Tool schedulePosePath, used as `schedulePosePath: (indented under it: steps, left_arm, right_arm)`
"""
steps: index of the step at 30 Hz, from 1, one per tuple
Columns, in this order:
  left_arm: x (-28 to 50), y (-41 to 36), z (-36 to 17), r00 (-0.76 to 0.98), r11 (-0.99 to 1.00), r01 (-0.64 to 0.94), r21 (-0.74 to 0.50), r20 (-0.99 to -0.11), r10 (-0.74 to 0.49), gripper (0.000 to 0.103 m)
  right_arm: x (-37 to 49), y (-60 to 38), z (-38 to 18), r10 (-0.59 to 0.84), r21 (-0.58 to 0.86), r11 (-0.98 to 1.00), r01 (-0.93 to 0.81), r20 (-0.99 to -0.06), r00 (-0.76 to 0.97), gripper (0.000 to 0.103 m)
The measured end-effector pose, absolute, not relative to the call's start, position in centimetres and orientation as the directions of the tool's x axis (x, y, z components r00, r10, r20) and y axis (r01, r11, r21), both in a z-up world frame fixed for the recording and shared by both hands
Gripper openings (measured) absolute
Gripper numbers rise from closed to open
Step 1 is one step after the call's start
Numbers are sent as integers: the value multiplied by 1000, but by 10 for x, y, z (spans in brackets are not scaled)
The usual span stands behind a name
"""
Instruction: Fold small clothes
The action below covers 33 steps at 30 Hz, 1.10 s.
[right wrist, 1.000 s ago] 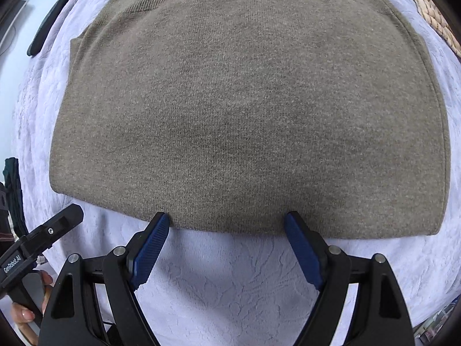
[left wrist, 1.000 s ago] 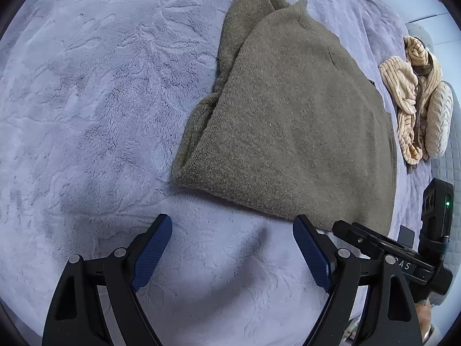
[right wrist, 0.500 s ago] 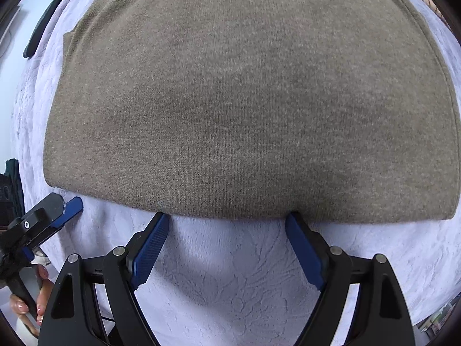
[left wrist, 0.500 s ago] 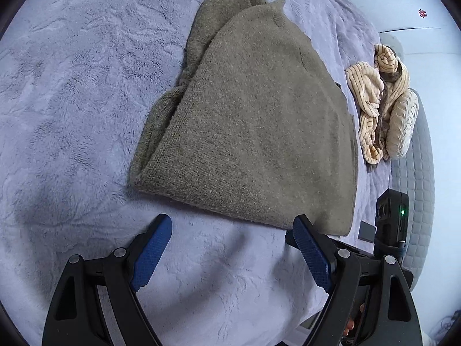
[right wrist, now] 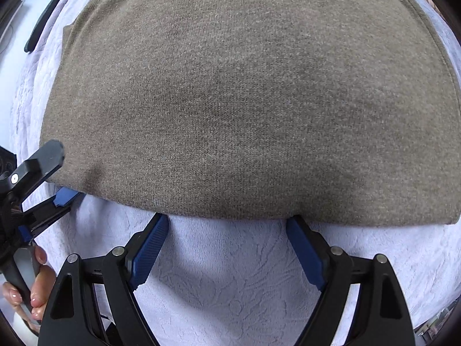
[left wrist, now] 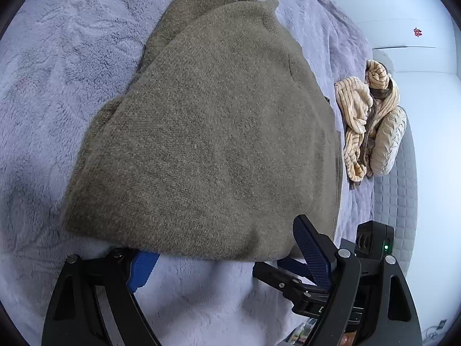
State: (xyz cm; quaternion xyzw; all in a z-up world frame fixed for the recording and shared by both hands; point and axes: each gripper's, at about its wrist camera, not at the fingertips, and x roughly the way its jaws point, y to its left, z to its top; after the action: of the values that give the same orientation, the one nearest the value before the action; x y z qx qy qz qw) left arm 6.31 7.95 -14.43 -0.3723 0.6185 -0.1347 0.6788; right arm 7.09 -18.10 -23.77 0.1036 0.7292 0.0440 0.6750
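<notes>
Sweater (left wrist: 207, 132) is laid on the bed (left wrist: 57, 57), already folded approx. in half. Near hem is flanked by L gripper (left wrist: 224, 256) & R gripper (right wrist: 227, 230), fingers spread wide, nothing clamped. Further folds probably left.

Lilac plush blanket (left wrist: 57, 57) (quilted mattress (left wrist: 400, 178) beneath)

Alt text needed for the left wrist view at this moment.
An olive-brown knit garment, partly folded, lies on a lilac plush blanket. The left hand-held gripper is open at its near edge, one finger tucked under the hem. A crumpled cream striped garment lies to the right.
</notes>
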Motion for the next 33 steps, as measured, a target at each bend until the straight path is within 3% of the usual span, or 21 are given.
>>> schedulePosePath:
  steps: [4, 8, 14, 19, 20, 21, 24, 25, 28, 33]
  left_arm:
    - [68, 81, -135, 227, 660, -293, -691, -721, -655, 87]
    - [75, 72, -104, 285, 644, -210, -736, -676, -679, 87]
    - [91, 69, -127, 243, 723, -275, -634, -773, -586, 87]
    - [90, 79, -134, 262, 698, -326, -637, -771, -581, 86]
    - [91, 78, -133, 262, 709, -321, -627, -779, -570, 83]
    - [91, 77, -132, 262, 730, -316, -606, -795, -547, 73]
    - [93, 74, -132, 238, 797, -296, -526, -849, -472, 29]
    - [94, 73, -132, 242, 791, -285, -542, -839, -488, 20]
    - [94, 61, -121, 262, 847, -211, -487, -864, -431, 15]
    - [83, 30, -98, 337, 967, 25, -252, -909, -246, 15]
  right_arm:
    - [71, -186, -245, 210, 204, 975, 90, -975, -69, 87]
    - [70, -184, -247, 220, 215, 973, 88, -973, -63, 87]
    - [70, -204, -221, 212, 207, 974, 90, -976, -42, 87]
    - [73, -230, -197, 204, 204, 974, 104, -979, 6, 87]
    - [75, -234, -192, 202, 203, 974, 104, -979, 17, 87]
    - [80, -240, -186, 203, 205, 973, 105, -979, 28, 87]
    - [97, -246, -164, 210, 216, 971, 104, -975, 66, 87]
    - [107, -246, -156, 212, 220, 971, 95, -974, 82, 87]
    - [132, -233, -132, 210, 215, 976, 39, -972, 106, 87]
    - [185, -189, -113, 225, 217, 970, -111, -972, 69, 87]
